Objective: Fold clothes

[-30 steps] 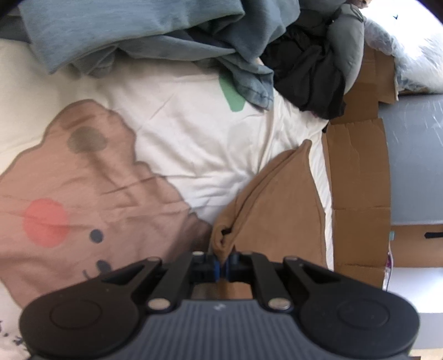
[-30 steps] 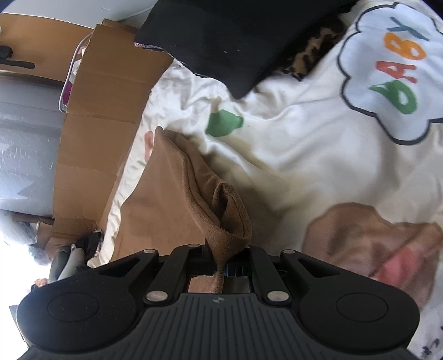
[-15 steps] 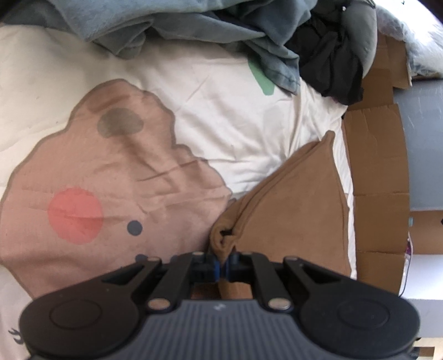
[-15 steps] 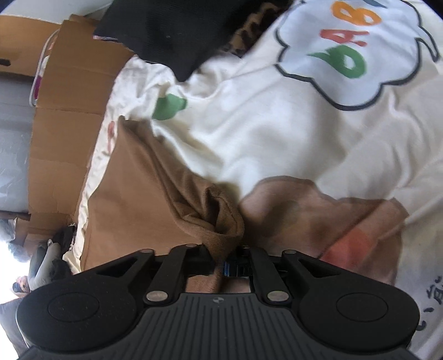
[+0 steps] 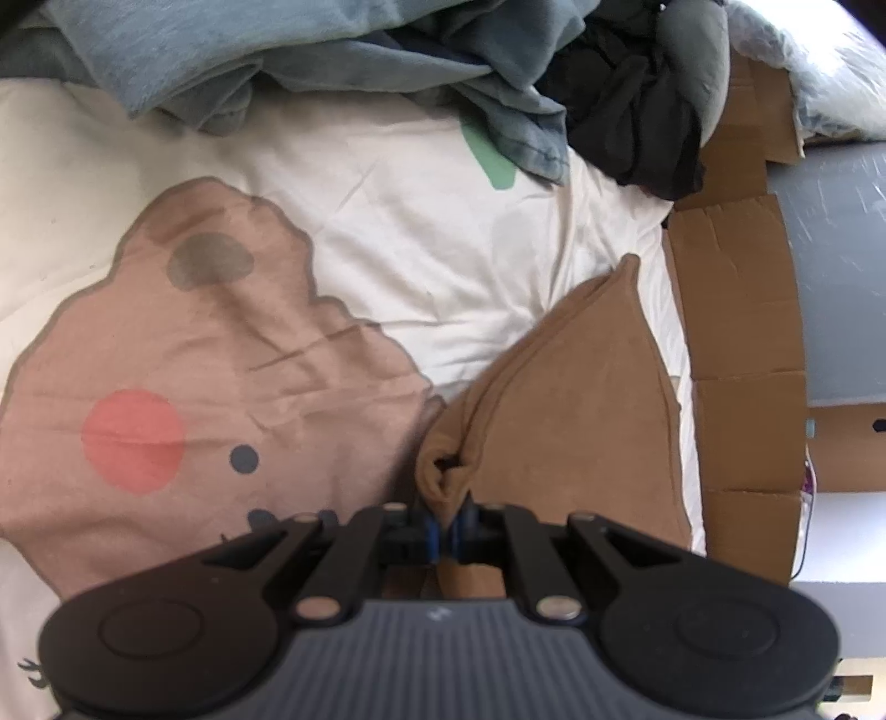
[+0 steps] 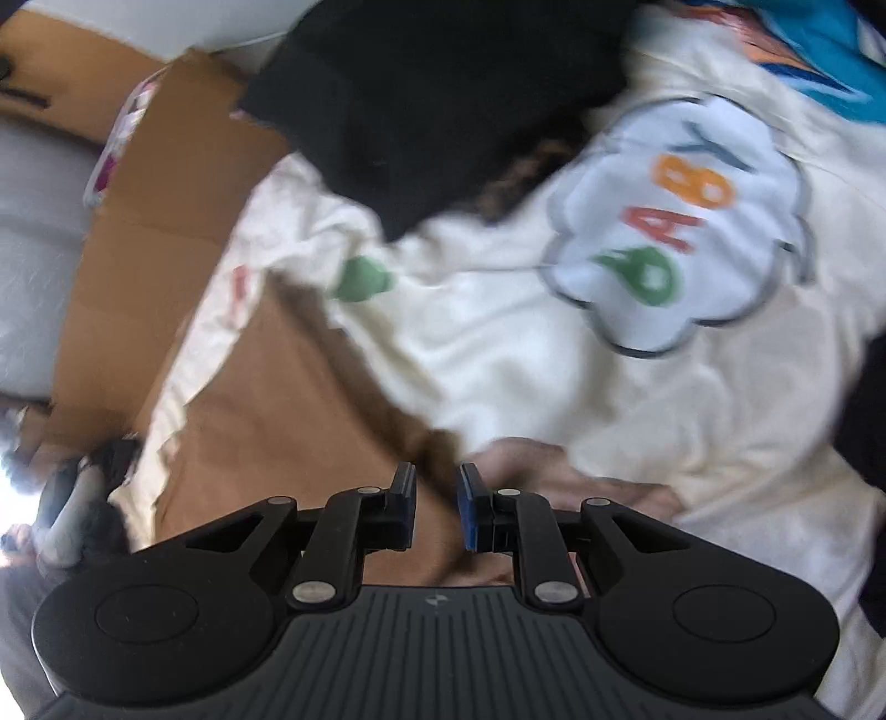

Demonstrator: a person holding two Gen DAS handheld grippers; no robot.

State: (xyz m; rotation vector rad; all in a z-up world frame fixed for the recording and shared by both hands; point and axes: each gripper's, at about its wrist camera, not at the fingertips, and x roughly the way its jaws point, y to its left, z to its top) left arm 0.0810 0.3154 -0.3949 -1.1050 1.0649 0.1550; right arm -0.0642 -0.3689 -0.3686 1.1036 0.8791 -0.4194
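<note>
Letting go, the right gripper (image 6: 437, 507) is opening, nothing pinched; the left gripper (image 5: 447, 523) still clamps the brown garment (image 5: 576, 399), laid near the bedspread's (image 5: 387, 232) bear print, fold placed.

A folded garment (image 5: 581, 399) lies on a bedspread (image 5: 421, 232), cardboard (image 5: 742, 332) to its right, heaped clothes (image 5: 343, 50) behind.

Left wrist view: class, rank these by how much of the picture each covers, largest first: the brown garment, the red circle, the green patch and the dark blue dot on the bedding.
1. brown garment, though it lies nearest the camera
2. red circle
3. green patch, partly hidden under clothes
4. dark blue dot
</note>
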